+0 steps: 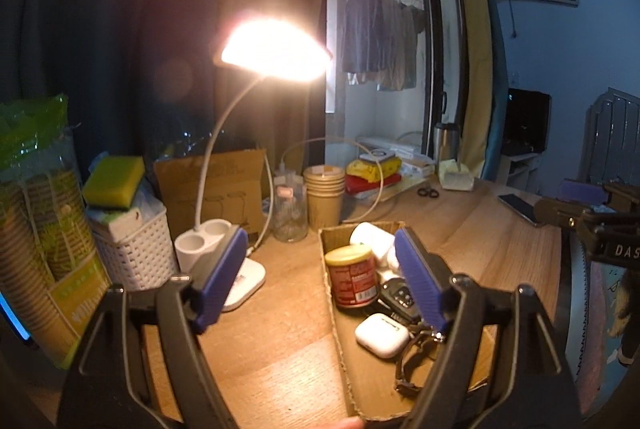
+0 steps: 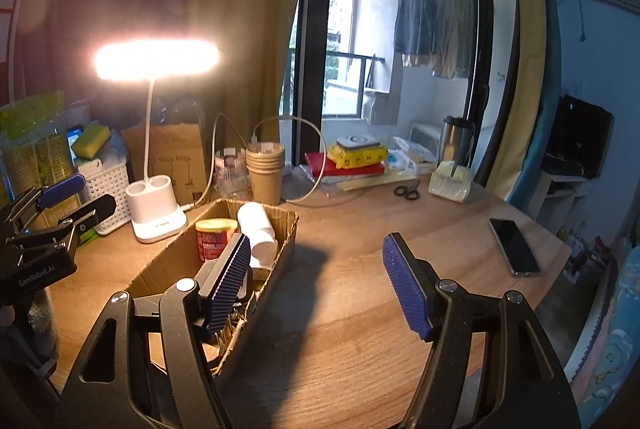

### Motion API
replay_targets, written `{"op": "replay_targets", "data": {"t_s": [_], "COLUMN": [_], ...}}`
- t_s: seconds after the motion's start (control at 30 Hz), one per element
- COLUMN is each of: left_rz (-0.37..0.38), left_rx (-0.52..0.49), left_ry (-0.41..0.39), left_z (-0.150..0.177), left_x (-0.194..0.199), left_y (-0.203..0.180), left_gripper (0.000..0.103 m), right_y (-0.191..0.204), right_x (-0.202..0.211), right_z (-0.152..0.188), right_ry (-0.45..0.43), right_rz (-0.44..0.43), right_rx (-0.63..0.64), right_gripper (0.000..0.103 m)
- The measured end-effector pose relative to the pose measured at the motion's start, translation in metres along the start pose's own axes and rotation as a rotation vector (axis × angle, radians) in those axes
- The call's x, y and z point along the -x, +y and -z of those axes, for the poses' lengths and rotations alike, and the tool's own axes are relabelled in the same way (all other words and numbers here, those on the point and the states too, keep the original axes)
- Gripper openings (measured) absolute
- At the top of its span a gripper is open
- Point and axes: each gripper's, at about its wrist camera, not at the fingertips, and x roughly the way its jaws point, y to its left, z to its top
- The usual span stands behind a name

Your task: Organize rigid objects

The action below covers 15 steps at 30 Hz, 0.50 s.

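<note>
1. Sitting in the shallow cardboard box (image 1: pixel 404 403) on the wooden desk (image 1: pixel 272 341) are a red tin can (image 1: pixel 354 281), a white bottle (image 1: pixel 370 237) lying on its side, a black car key fob (image 1: pixel 398 297), a white earbuds case (image 1: pixel 382 335) and some dark keys or straps that are too tangled to name.
2. Hovering above the box's left edge, the left gripper (image 1: pixel 320 279) is standing released, jaws well apart, with nothing between the blue pads.
3. Hanging over bare desk just right of the box, the right gripper (image 2: pixel 316 281) is also gaping and carrying nothing.
4. Lying well apart from the box, near the desk's far right edge, a smartphone (image 2: pixel 514 247) is looking like the plainest item left to gather; black scissors (image 2: pixel 408 191) are resting farther back.
5. Judging by this, the sorting is looking mostly done, with only one or two pieces remaining.
</note>
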Motion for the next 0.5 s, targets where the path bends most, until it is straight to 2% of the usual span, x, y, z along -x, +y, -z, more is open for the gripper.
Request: {"op": "replay_targets", "data": {"t_s": [0.37,0.5], "left_rz": [0.043,0.022], "left_rx": [0.022,0.037], "left_ry": [-0.052,-0.071], "left_z": [-0.027,-0.035], "left_x": [0.023,0.028], "left_y": [-0.012,-0.013], "left_gripper": [0.078,0.078], "right_y": [0.0,-0.003], "right_x": [0.025,0.035], "right_z": [-0.024,-0.032], "right_ry": [-0.09,-0.131], "right_rz": [0.038,0.046], "right_rx": [-0.007,-0.012], "right_gripper": [0.072,0.072]}}
